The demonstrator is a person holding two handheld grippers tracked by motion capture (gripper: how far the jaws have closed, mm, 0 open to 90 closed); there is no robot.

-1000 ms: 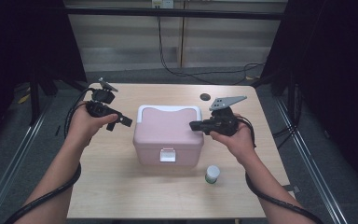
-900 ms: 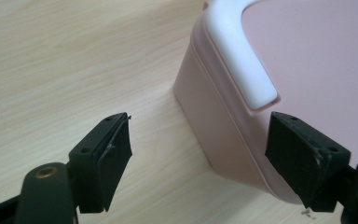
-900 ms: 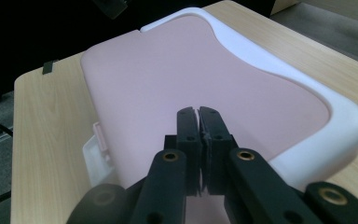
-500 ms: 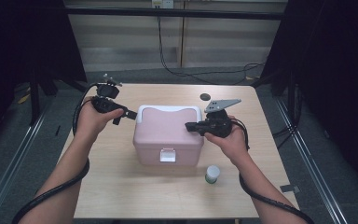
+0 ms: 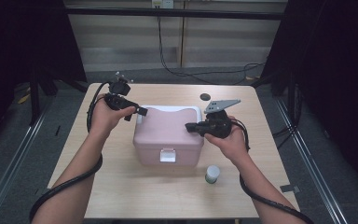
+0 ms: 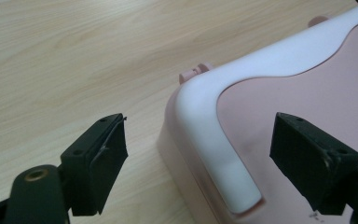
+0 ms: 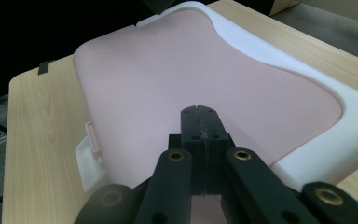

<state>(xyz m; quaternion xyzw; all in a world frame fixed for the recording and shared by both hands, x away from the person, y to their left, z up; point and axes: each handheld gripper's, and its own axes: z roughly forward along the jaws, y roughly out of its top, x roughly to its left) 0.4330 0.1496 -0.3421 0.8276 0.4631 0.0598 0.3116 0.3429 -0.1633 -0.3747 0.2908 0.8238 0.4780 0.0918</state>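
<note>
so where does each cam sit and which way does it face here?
High view: fixed above the person's side, facing forward and down on the table; both forearms enter from the bottom, left hand-held gripper at left, right hand-held gripper at right.
Left gripper view: rides the left hand-held gripper, facing a corner of the pink box; its open jaws straddle the white handle.
Right gripper view: rides the right hand-held gripper, looking across the lid; jaws shut.
Shared: pink box and wooden table.

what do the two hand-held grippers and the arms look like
Both are black. The left hand-held gripper has square, scuffed pads on jaws with brass-coloured pivots. The right hand-held gripper carries a grey three-cornered plate. A black cable trails from each along the forearms, which wear no sleeves.
</note>
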